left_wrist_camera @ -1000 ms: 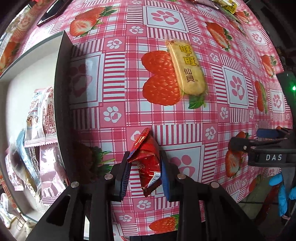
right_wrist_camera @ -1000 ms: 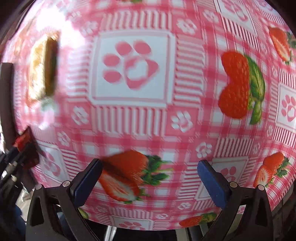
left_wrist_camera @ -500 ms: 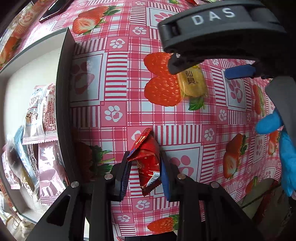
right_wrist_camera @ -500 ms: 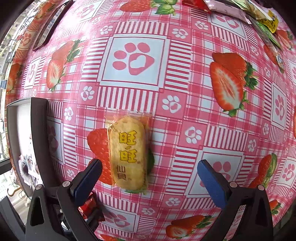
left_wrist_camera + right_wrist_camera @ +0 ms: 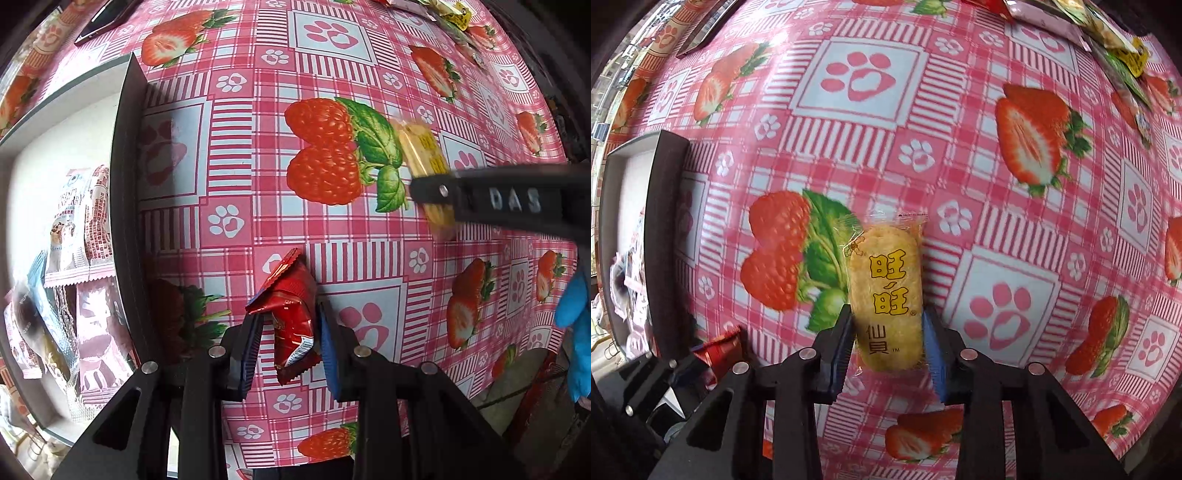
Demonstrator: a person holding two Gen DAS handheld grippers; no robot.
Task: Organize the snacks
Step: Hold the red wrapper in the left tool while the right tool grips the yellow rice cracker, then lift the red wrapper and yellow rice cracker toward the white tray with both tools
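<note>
Several packets already lay in tray [image 5: 122, 155]. Left claw [image 5: 290, 341] pinched red snack [image 5: 293, 314]; right claw [image 5: 888, 345] pinched rice cracker [image 5: 886, 299]. More snacks [image 5: 1108, 33] remained on tabletop [image 5: 258, 184].

Showing on the table: one red crinkled foil snack packet [image 5: 291, 314], one yellow rice cracker in clear wrapper [image 5: 886, 302], one dark-walled white-floored tray [image 5: 125, 184], one black flat phone [image 5: 101, 22], and two black two-finger grippers: left [image 5: 290, 343], right [image 5: 888, 343]. Packets lying inside the tray are overlapping, count unclear.
</note>
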